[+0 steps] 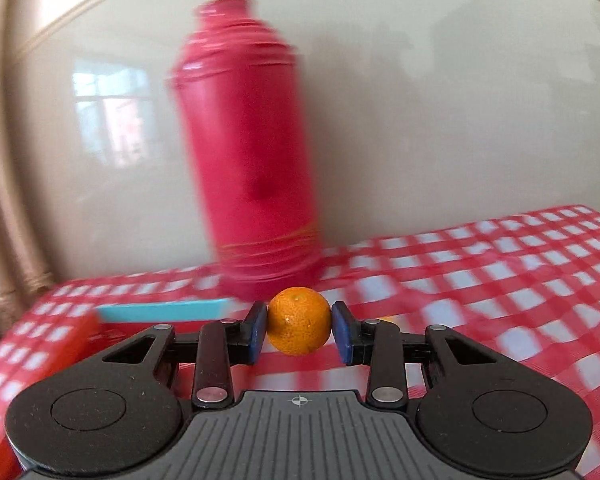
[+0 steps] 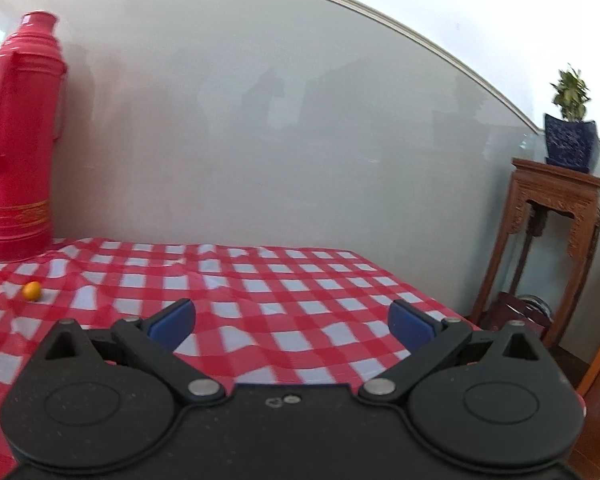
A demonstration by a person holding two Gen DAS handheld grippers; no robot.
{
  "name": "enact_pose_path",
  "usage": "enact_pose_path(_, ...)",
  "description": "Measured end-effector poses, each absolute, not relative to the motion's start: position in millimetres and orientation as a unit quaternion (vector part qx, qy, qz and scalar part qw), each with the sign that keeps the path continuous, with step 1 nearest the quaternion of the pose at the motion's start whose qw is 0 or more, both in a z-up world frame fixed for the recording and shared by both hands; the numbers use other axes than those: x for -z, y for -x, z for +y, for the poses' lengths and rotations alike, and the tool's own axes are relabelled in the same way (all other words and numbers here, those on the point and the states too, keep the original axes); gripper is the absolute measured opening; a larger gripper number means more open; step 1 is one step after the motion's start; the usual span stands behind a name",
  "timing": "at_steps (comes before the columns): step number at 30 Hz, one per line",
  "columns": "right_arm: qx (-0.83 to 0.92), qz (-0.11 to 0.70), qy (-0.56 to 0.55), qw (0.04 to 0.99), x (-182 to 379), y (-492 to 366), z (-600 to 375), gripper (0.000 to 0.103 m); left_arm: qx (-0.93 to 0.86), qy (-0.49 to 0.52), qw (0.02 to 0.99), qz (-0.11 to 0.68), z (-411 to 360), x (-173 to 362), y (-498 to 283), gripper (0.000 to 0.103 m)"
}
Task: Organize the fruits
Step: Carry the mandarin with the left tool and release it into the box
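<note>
Gripping a small orange fruit (image 1: 299,321), the left gripper (image 1: 299,330) has both blue pads (image 1: 257,330) pressed against its sides, one on each flank. Fruit is round, slightly flattened, skin bright orange and finely pitted, with a small greenish stem scar on top and a glossy highlight low on its front. It sits clear of the red-and-white checked tablecloth (image 1: 500,280), held above the surface rather than resting on it.

Just behind and left of the left gripper: a flat light-blue edge (image 1: 160,310), apparently a tray or lid, and an orange-red box-like shape (image 1: 56,344) at the left margin; both blurred, identity uncertain.

Right gripper (image 2: 292,326) is released, jaws spread wide, nothing between the blue pads (image 2: 172,322). It hangs over the same checked cloth (image 2: 300,292).

Second small orange fruit (image 2: 32,291) lies on the cloth to the far left in the right wrist view, well apart from the right gripper, near the base of the flask.

Further back: tall red thermos flask (image 1: 248,152) with gold bands near its base, upright on the table at the wall side.

Beyond the table: pale grey-green wall panel (image 2: 300,120) with a cream moulding above. Carved wooden stand (image 2: 552,248) at the far right, carrying a dark blue pot with a small leafy plant (image 2: 570,120).
</note>
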State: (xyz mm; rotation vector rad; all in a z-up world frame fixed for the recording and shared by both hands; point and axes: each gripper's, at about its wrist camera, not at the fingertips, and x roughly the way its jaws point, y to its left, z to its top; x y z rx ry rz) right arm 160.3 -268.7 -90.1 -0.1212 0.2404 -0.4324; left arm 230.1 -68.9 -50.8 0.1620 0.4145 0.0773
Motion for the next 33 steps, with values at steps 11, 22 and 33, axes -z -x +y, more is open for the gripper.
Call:
enact_pose_path(11,0.127,0.122,0.077,0.981,89.0,-166.1,-211.3,0.097,-0.163,-0.045,0.954,0.247,38.2,67.7,-204.5,0.036)
enact_pose_path(22,0.016,0.162,0.06,0.985,89.9,-187.7,-160.6,0.097,-0.211,-0.011,0.946,0.245,64.7,74.3,-183.1,0.085)
enact_pose_path(33,-0.03,0.218,0.028,0.975,99.2,-235.3,-137.2,0.095,-0.245,-0.004,0.952,0.185,91.1,56.4,-130.1,0.096)
